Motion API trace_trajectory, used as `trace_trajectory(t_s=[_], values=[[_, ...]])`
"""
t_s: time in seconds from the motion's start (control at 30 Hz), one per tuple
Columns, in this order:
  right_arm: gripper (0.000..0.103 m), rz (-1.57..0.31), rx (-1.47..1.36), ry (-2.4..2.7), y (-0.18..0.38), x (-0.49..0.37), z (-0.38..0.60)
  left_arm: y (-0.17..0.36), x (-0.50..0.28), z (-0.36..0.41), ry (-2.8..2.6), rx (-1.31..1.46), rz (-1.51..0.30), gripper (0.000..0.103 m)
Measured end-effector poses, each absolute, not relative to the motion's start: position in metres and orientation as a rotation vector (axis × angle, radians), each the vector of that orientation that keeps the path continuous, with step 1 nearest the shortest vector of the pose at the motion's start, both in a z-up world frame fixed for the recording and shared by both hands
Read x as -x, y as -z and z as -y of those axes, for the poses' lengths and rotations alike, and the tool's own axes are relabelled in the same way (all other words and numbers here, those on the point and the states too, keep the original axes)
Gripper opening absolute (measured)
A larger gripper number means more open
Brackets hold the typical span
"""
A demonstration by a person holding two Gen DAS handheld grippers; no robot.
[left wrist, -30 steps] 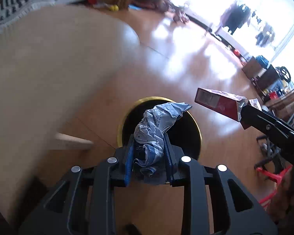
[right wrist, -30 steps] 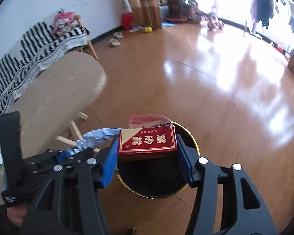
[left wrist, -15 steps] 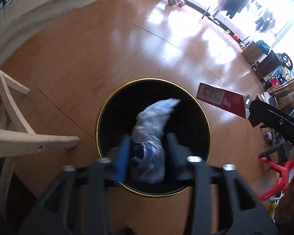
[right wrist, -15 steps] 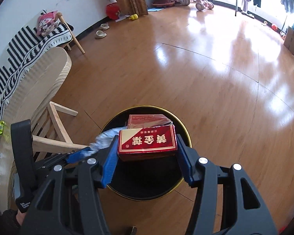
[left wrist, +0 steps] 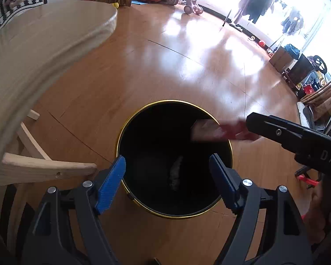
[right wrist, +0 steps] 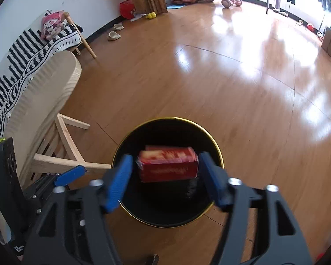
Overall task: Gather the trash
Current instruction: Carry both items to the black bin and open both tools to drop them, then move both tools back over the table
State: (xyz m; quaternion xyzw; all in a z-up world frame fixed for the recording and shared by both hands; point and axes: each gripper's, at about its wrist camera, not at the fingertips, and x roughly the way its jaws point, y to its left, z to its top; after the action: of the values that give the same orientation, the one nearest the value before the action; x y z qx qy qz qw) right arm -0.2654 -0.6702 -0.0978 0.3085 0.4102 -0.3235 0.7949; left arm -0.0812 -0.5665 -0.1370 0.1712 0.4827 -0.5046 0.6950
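A black bin with a gold rim stands on the wooden floor below both grippers. My left gripper hangs over its mouth, jaws opening wide with nothing between them. A crumpled grey wrapper lies dim inside the bin. My right gripper is also over the bin, its jaws opening. The red box sits blurred between them with a gap on each side, over the bin's mouth. In the left wrist view the red box shows off a finger of the right gripper.
A light wooden chair stands right beside the bin on the left, under a pale round tabletop. A striped blanket covers a seat behind it. Open wooden floor stretches beyond, with toys and boxes far off.
The left jaws opened and the crumpled wrapper dropped into the bin. The right jaws widened and the red box came free of the pads. Both grippers sank closer to the bin.
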Motion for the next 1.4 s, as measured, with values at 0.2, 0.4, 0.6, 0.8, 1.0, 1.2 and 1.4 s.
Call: trace_trajectory(t_s=[0.2,0.4,0.6,0.8,1.0,1.2,1.4], values=[[0.085,-0.854,-0.644,0.7,0.076,0.265,0.661,0.112,0.083,0.547,1.122,-0.366,-1.043,0.081],[0.087,-0.842,-0.608,0.619,0.057,0.232,0.619,0.075,0.065,0.477,1.028,-0.34,-0.959,0.085],[0.087,-0.849,-0.5,0.442,0.031,0.159,0.54,0.033,0.034,0.353,0.87,-0.185,-0.968,0.089],[0.09,-0.817,-0.396,0.217,-0.004,0.078,0.435,-0.005,0.002,0.197,0.654,-0.048,-0.912,0.09],[0.091,-0.827,-0.329,-0.019,-0.016,0.01,0.325,-0.027,-0.027,0.061,0.315,-0.042,-0.823,0.091],[0.091,-0.847,-0.249,-0.192,-0.013,-0.038,0.233,-0.023,-0.059,-0.019,0.136,-0.004,-0.828,0.091],[0.087,-0.872,-0.155,-0.26,-0.002,-0.08,0.172,0.001,-0.069,-0.047,0.095,0.057,-0.866,0.091]])
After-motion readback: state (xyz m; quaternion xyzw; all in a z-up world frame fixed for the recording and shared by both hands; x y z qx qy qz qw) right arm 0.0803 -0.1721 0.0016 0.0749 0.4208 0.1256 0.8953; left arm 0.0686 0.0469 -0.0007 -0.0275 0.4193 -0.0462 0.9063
